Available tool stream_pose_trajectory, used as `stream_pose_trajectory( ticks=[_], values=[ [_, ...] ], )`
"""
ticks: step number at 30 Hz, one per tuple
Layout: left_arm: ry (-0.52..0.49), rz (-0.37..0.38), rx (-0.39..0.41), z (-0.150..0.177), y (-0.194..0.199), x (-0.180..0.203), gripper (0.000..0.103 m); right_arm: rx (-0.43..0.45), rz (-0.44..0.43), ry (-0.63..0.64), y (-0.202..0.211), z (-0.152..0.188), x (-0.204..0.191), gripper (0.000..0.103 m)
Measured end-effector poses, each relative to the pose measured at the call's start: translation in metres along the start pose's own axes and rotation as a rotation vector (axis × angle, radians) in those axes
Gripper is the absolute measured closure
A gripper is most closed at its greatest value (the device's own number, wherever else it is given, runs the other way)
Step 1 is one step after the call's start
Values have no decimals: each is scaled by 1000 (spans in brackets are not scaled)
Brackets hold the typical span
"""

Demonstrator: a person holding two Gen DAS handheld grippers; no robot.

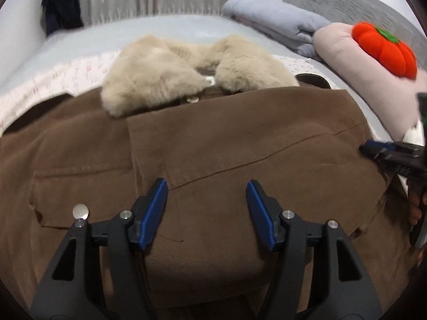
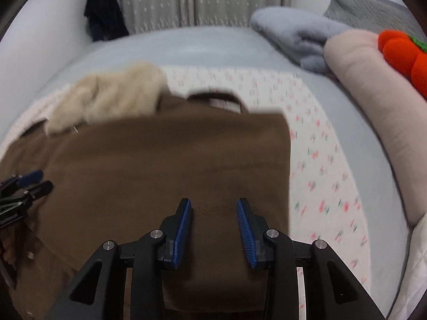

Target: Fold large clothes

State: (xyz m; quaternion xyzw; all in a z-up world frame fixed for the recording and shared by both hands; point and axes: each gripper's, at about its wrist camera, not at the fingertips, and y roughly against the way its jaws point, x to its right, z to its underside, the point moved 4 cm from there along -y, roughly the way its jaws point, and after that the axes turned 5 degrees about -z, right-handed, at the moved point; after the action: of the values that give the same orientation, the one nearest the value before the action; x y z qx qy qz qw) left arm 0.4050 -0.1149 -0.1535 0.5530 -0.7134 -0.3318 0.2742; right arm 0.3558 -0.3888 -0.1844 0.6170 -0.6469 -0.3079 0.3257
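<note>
Now: 1 brown coat (image 1: 240, 146) w/ 1 fur collar (image 1: 165, 80); left tongs (image 1: 206, 189), right tongs (image 2: 213, 208) both apart, empty.

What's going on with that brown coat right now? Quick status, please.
Left hand-held gripper open, right hand-held gripper open, both over the brown coat. Coat partly folded on the bed. Nothing blocking.
</note>
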Motion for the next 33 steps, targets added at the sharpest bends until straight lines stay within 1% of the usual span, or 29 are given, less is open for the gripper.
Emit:
stream_pose_trajectory(
  ticks=[2, 3, 4, 5, 6, 7, 8, 9, 11, 12, 15, 18, 20, 22, 24, 26, 30, 33],
  values=[
    [-1, 4, -28, -3, 3, 2, 33, 38, 60, 57, 0, 5, -10, 65],
    [13, 3, -45, -6, 7, 0, 33, 29, 84, 63, 3, 4, -13, 65],
    [33, 12, -63, -8, 13, -2, 33, 15, 86, 58, 6, 2, -15, 64],
    [51, 27, -68, -10, 20, -5, 32, -1, 65, 44, 14, 0, -18, 61],
    [75, 47, -59, -11, 33, -11, 30, -2, 37, 29, 22, -1, -21, 54],
    [92, 49, -48, -10, 46, -17, 27, 12, 7, 15, 35, -1, -25, 50],
    [108, 44, -39, -8, 56, -23, 16, 37, -11, 2, 50, -1, -29, 38],
    [138, 30, -23, -4, 71, -33, 9, 56, -16, -7, 62, 0, -32, 27],
    [198, 21, 2, 4, 91, -50, 6, 90, -28, -30, 88, 4, -41, 21],
    [227, 15, 3, 8, 99, -60, 6, 92, -35, -37, 97, 6, -47, 20],
    [313, -66, -28, 28, 122, -100, 5, 74, -68, -38, 117, 17, -66, 19],
    [372, -129, -19, 44, 142, -132, 5, 47, -80, -9, 129, 31, -88, 19],
    [437, -175, -17, 62, 158, -159, 5, 34, -81, 9, 132, 40, -98, 19],
    [489, -197, -17, 80, 169, -180, 5, 24, -86, 23, 132, 49, -109, 19],
    [528, -230, -20, 95, 175, -197, 5, 10, -111, 30, 133, 60, -122, 19],
    [559, -271, -28, 113, 182, -217, 5, 4, -128, 57, 133, 70, -133, 19],
    [606, -358, -33, 142, 194, -255, 5, 0, -105, 109, 129, 82, -147, 18],
    [662, -433, -34, 162, 201, -286, 5, -7, -106, 116, 125, 86, -151, 18]
  ],
)
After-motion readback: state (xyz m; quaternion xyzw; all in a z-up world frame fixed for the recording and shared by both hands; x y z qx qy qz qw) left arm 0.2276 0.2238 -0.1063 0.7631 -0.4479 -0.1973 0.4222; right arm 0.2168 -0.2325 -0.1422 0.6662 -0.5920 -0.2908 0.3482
